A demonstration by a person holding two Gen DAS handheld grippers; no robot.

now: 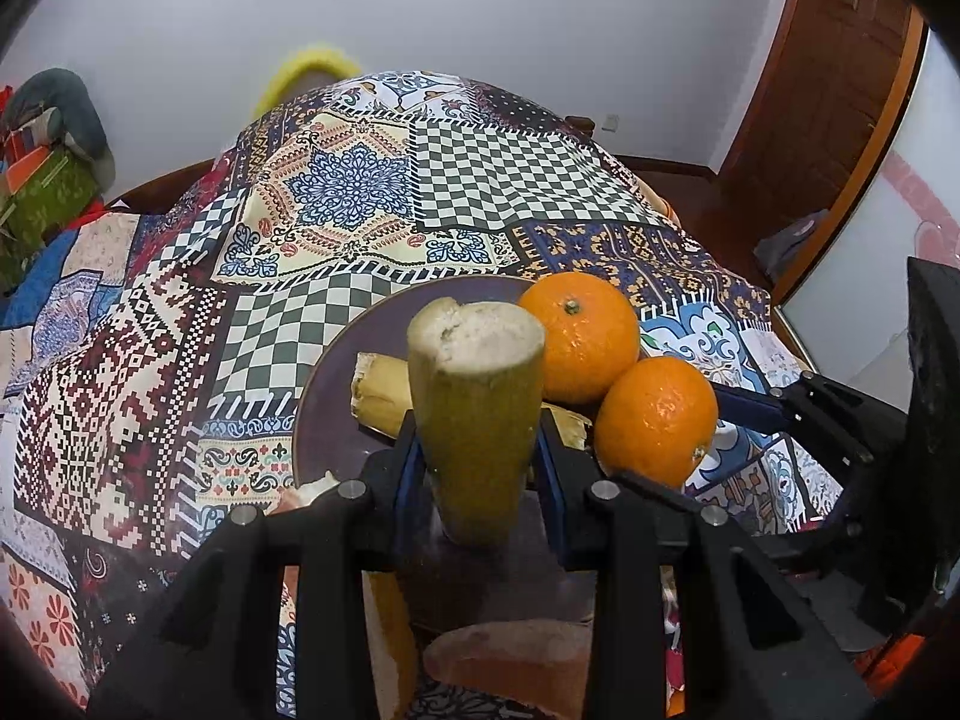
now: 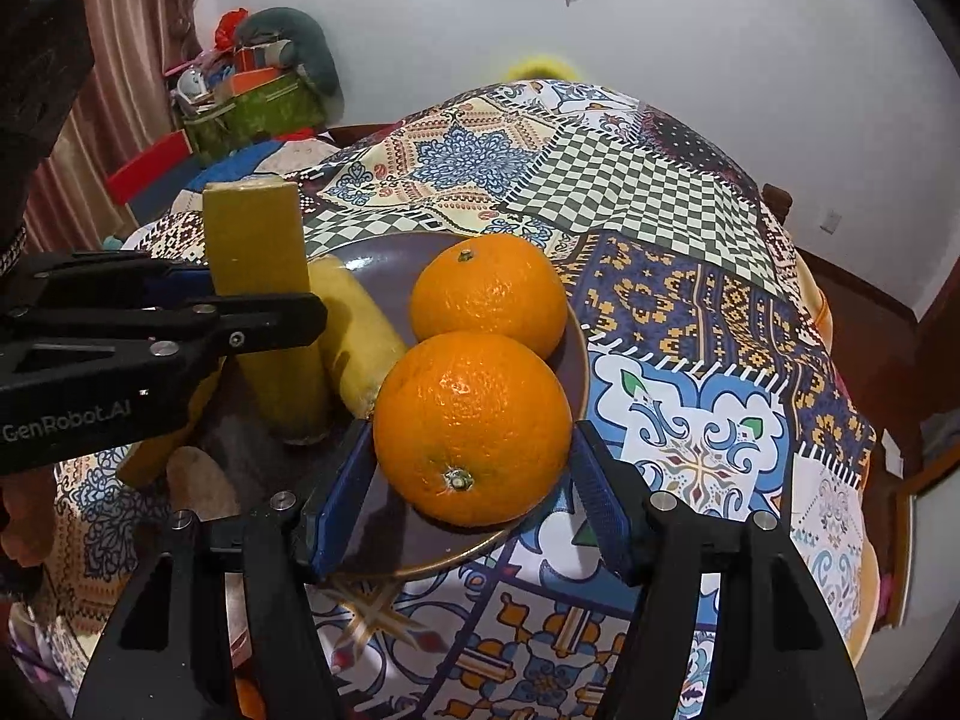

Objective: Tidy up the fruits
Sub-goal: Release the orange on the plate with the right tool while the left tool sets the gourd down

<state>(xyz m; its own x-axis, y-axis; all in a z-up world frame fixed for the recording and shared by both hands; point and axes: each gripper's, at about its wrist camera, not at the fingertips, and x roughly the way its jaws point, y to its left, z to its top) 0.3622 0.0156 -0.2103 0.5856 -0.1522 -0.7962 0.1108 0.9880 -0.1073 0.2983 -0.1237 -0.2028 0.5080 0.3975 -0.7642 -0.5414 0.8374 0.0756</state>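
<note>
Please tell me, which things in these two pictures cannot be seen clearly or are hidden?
- Left wrist view: the held stalk's lower end, hidden by the left claw.
- Left wrist view: the pale piece at the bottom, cut off by the claw body and the edge.
- Right wrist view: whether the right claw's pads press the near orange.
- Right wrist view: the plate's left part, behind the left claw.

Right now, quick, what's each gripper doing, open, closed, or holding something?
Left gripper: shut on the cut yellow-green stalk piece.
Right gripper: jaws around the near orange; contact cannot be told.
</note>
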